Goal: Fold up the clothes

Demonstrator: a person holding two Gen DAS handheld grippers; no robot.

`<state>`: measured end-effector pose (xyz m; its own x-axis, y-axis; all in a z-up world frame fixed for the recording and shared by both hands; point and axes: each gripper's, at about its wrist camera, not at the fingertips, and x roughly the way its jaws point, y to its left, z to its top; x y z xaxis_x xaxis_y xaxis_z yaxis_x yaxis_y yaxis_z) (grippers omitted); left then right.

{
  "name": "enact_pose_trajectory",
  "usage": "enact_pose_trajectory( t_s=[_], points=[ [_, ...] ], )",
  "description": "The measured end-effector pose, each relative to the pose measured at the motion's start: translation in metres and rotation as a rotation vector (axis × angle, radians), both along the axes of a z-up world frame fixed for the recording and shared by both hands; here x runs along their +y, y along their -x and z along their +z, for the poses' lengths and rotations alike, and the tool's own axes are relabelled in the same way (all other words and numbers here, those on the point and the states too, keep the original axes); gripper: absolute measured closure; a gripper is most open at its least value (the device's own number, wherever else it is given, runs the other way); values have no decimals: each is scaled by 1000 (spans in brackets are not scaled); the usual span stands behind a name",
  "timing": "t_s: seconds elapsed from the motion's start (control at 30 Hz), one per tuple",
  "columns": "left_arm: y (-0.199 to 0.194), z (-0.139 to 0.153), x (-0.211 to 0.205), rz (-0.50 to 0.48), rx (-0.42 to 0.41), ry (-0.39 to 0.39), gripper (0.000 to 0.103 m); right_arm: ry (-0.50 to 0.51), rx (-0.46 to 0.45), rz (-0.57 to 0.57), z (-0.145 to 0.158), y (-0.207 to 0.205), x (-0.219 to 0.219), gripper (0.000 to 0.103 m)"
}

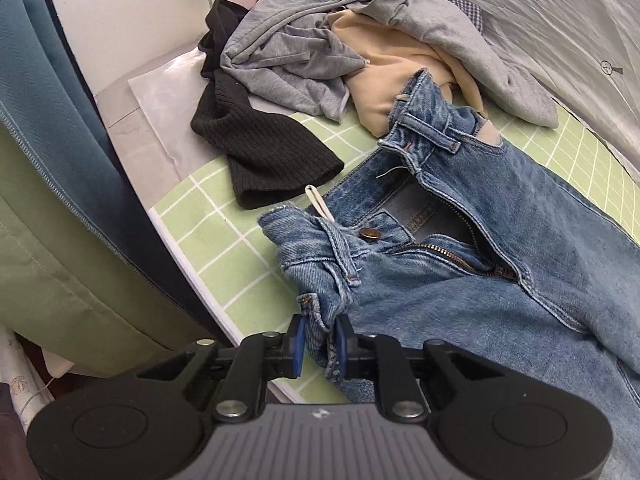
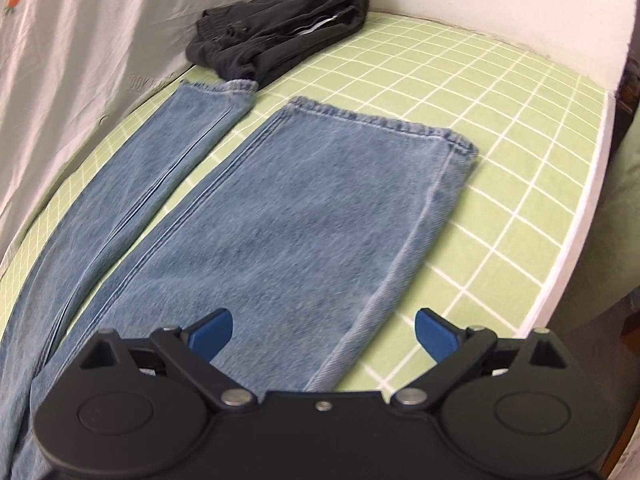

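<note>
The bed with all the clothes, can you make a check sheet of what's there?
Surface: green checked mat, flat, partly covered.
Job's things: jeans spread out, zip open, legs lying apart in the right wrist view.
Clutter: grey tops, tan garment and black ribbed knit heaped past the waistband; black folded garment beyond the hems.
Grippers: left gripper shut on the waistband edge; right gripper open over a leg.
Cables: nothing seen.
Surroundings: white wall, blue curtain, white sheet.

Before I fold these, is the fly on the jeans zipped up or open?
Open. The jeans have the zipper parted and the button undone.
</note>
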<state>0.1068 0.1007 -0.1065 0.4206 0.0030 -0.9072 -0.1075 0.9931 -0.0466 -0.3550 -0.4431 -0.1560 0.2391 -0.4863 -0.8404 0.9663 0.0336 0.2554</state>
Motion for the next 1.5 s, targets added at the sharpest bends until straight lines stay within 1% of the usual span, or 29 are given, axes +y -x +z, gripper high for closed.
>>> enact_pose_trajectory(
  t_s=[0.13,0.2,0.27,0.3,0.33,0.4,0.47,0.53,0.6,0.67,0.73,0.77,0.93,1.0,1.07,1.1,1.13,1.17,1.2,1.3,1.37,1.43,1.5],
  points=[
    [2,6,14,45,4,7,94,-6,-27,-93,1,35,-14,5],
    [3,10,8,15,-3,-11,94,-15,-58,-122,-4,41,-21,7],
    [4,12,1,1,-16,-24,94,-24,-88,-150,-9,48,-28,12],
    [5,12,-2,-3,-20,-25,93,-14,-101,-159,-9,50,-29,13],
    [5,13,-4,-5,-24,-25,93,-13,-111,-158,-9,50,-33,19],
    [6,12,-5,4,-20,-13,92,-11,-140,-160,-10,50,-38,26],
    [7,11,-5,13,-16,-1,92,-8,-178,-171,-12,52,-43,40],
    [7,11,-2,17,-8,20,90,-5,-210,-188,-14,53,-46,41],
    [6,10,1,14,7,51,82,0,-238,-203,-15,56,-48,41],
    [6,9,4,21,18,81,80,3,-266,-224,-17,58,-50,41],
    [6,8,6,37,25,109,74,6,-295,-245,-18,60,-53,41],
    [6,6,9,54,32,134,71,7,-301,-252,-19,60,-53,41],
    [5,-1,15,99,48,204,68,3,-310,-273,-19,58,-62,40],
    [4,0,14,81,47,199,67,-5,-322,-289,-20,60,-65,41],
    [3,2,12,60,48,192,66,-14,-320,-304,-20,60,-67,49],
    [3,3,11,47,48,190,65,-17,-316,-309,-20,60,-68,51],
    [3,5,11,35,52,200,62,-20,-312,-314,-20,60,-68,53],
    [4,6,11,21,61,220,56,-23,-301,-310,-20,60,-69,54],
    [4,7,9,-1,70,224,54,-24,-290,-304,-19,59,-69,55],
    [5,8,1,-68,94,231,53,-20,-275,-300,-19,59,-68,58],
    [4,4,-6,-98,100,177,50,-20,-281,-314,-20,61,-67,60],
    [1,-1,-10,-101,110,166,50,-20,-287,-329,-21,62,-67,64],
    [-2,-5,-13,-98,124,192,49,-18,-279,-326,-20,61,-67,65]
  ],
)
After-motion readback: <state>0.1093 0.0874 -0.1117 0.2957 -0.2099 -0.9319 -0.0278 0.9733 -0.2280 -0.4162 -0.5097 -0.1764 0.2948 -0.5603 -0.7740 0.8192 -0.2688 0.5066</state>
